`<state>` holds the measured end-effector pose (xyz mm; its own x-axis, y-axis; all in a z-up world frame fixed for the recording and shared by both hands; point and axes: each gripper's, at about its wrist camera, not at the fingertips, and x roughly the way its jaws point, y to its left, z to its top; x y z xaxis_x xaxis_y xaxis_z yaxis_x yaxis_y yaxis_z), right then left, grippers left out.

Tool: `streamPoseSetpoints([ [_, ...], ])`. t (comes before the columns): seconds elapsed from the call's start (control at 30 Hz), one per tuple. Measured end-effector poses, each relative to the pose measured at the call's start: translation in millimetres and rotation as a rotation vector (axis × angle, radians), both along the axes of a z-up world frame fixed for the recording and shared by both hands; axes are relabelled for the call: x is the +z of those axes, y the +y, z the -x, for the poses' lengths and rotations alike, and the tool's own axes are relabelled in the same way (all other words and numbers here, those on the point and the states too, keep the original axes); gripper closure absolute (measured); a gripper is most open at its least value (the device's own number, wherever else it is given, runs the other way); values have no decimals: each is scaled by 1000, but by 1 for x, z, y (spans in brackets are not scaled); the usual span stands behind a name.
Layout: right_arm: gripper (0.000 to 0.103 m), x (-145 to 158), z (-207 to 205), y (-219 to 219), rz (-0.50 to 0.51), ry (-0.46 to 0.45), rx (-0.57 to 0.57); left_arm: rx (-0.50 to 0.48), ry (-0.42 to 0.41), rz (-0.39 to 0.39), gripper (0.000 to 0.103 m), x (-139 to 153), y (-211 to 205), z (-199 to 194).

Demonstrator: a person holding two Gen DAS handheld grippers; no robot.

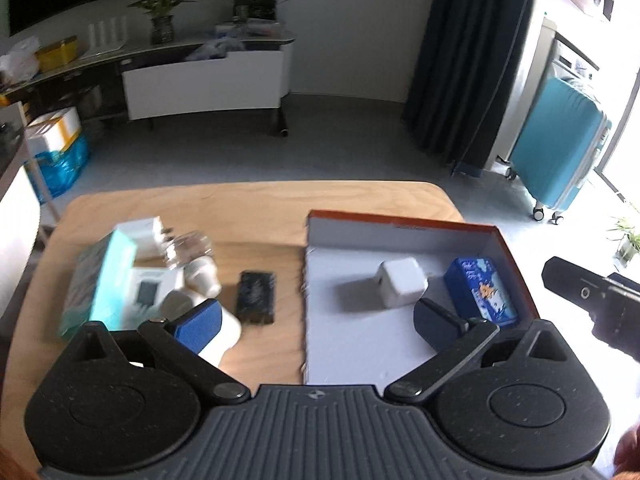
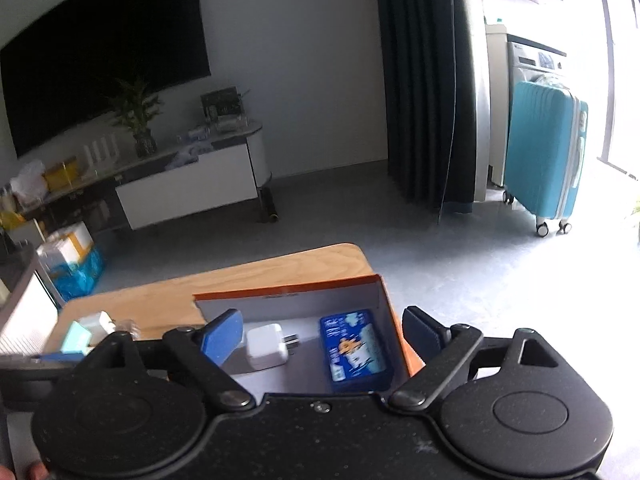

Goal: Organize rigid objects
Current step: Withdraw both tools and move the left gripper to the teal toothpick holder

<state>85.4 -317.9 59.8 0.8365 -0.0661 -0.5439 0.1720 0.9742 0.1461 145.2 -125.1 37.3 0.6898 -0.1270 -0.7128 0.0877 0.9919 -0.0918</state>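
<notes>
Both grippers, left (image 1: 318,322) & right (image 2: 324,334), spread wide, empty, above orange box (image 1: 516,264) holding white charger (image 1: 401,282) beside blue tin (image 1: 482,290); bottle (image 1: 188,249), black case (image 1: 256,297), teal carton (image 1: 102,280) crowd table (image 1: 260,208) at left.

A teal suitcase (image 2: 544,152) stands on its wheels on the grey floor beside a dark curtain (image 2: 420,80) and a washing machine (image 2: 536,60). Across the room, a potted plant (image 2: 138,120) sits on a long low cabinet (image 2: 188,184) beneath a large dark screen (image 2: 100,48), with a yellow box (image 1: 58,53) near the cabinet's left end
</notes>
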Motion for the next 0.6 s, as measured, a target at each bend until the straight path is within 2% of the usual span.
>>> streamPoseSetpoints([
  [0.07,1,-2,11,3,-27,-43,-19,-1,2,-14,0,2,5,7],
  [0.13,1,-2,18,8,-31,-48,-4,-12,-17,-48,0,1,10,17],
  [0.2,1,-2,24,17,-11,-32,39,-5,-38,-62,0,1,16,26],
  [0.37,1,-5,33,42,23,22,71,-27,-12,4,0,-2,36,42],
  [0.5,1,-9,38,57,1,44,102,9,-13,-75,0,-2,44,50],
  [0.6,1,-13,39,69,-24,77,137,40,-2,-62,0,-4,58,57],
])
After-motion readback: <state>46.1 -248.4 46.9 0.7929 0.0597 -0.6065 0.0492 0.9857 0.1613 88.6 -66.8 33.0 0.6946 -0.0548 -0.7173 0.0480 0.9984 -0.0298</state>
